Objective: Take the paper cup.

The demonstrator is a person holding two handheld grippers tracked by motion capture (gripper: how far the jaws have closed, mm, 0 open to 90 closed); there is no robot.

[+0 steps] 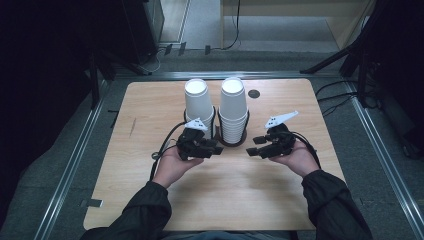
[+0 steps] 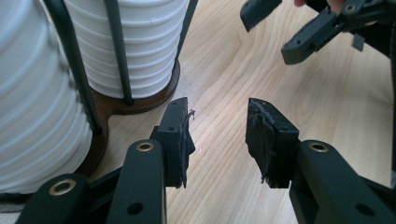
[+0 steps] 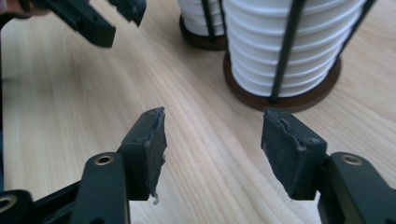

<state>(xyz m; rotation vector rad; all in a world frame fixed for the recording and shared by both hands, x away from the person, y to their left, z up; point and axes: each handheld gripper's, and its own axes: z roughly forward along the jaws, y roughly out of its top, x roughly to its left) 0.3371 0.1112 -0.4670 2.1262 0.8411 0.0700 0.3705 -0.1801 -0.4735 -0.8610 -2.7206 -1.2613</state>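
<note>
Two tall stacks of white paper cups stand side by side in black wire holders on brown round bases, the left stack (image 1: 198, 106) and the right stack (image 1: 233, 107), at the middle of the wooden table (image 1: 145, 150). My left gripper (image 1: 218, 149) lies low in front of the left stack, open, with only bare wood between its jaws (image 2: 217, 112). My right gripper (image 1: 252, 148) faces it from the right, also open and holding nothing (image 3: 215, 119). The nearer stack (image 3: 280, 42) rises just beyond the right gripper's jaws. The two grippers point toward each other, a short gap apart.
A small black round grommet (image 1: 254, 93) sits in the table behind the right stack. Metal rails (image 1: 75, 160) run along both sides of the table, with dark stands and cables (image 1: 345, 97) on the floor at the back right. The person's dark sleeves (image 1: 330, 205) come in from below.
</note>
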